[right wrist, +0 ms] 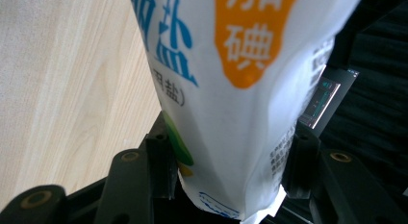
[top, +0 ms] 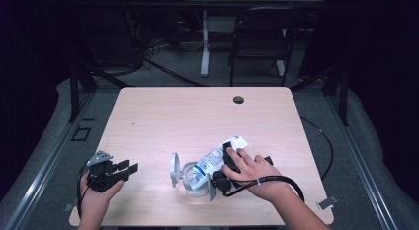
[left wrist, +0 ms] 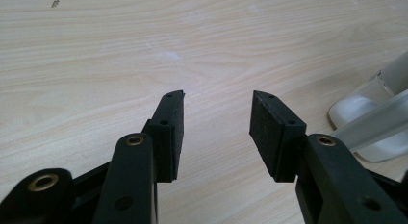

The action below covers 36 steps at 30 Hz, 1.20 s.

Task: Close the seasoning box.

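A white salt bag (top: 213,162) with blue and orange print lies slanted, its lower left end over a white container (top: 191,183) whose round lid (top: 174,169) stands up. My right gripper (top: 229,153) sits under the person's right hand and is shut on the bag. In the right gripper view both pads press the bag (right wrist: 240,89) between the right gripper's (right wrist: 231,142) jaws. My left gripper (top: 129,168) rests at the table's front left, held in the left hand, open and with nothing in it. In the left gripper view the left gripper (left wrist: 217,108) points over bare wood, with the container (left wrist: 370,123) at the right edge.
The wooden table (top: 197,116) has a round cable hole (top: 238,99) near its far edge. A black cable (top: 276,179) loops from the right gripper toward the front right. A black chair (top: 259,40) and a white desk leg (top: 204,42) stand beyond the table.
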Available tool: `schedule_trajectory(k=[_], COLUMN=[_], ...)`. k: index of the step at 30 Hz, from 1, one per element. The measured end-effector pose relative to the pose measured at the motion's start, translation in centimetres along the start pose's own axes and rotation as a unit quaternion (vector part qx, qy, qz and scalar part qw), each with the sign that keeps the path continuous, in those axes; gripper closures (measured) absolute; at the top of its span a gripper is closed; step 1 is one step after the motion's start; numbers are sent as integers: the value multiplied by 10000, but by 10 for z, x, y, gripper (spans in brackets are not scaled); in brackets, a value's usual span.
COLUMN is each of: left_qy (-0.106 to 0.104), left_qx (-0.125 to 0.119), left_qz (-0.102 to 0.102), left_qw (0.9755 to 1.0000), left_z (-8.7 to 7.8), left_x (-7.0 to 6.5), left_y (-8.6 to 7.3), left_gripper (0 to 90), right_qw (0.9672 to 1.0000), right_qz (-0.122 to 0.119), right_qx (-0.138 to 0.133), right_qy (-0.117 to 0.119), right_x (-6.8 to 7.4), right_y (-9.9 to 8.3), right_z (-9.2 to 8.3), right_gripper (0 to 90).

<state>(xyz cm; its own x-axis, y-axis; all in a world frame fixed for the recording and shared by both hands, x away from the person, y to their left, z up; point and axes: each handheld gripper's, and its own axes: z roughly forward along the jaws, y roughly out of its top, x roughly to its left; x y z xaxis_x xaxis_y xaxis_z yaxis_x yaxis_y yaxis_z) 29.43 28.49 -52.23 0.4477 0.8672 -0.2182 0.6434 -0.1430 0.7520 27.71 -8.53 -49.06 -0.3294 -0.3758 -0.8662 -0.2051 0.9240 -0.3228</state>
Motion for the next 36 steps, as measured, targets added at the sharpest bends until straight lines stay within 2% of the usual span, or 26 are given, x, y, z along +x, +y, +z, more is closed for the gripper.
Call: schedule_trajectory(k=[21,25,27,36], left_qy=[-1,19,35,93], left_qx=[-16,21,-57,-63], left_qz=[12,-5,-19,-31], left_qw=[10000,10000,10000,9999], left_z=[1,0,0,0], left_x=[0,0,1,1], left_y=[0,0,-1,-1], left_gripper=[562,549,544,522], right_qw=[10000,10000,10000,10000], right_qz=[-58,-62,-60,-54], right_qx=[-25,-24,-28,-35], right_qy=[-25,-29,-28,-18], right_x=[0,0,0,0], right_y=[0,0,0,-1], right_z=[0,0,0,0], right_gripper=[507,508,508,510])
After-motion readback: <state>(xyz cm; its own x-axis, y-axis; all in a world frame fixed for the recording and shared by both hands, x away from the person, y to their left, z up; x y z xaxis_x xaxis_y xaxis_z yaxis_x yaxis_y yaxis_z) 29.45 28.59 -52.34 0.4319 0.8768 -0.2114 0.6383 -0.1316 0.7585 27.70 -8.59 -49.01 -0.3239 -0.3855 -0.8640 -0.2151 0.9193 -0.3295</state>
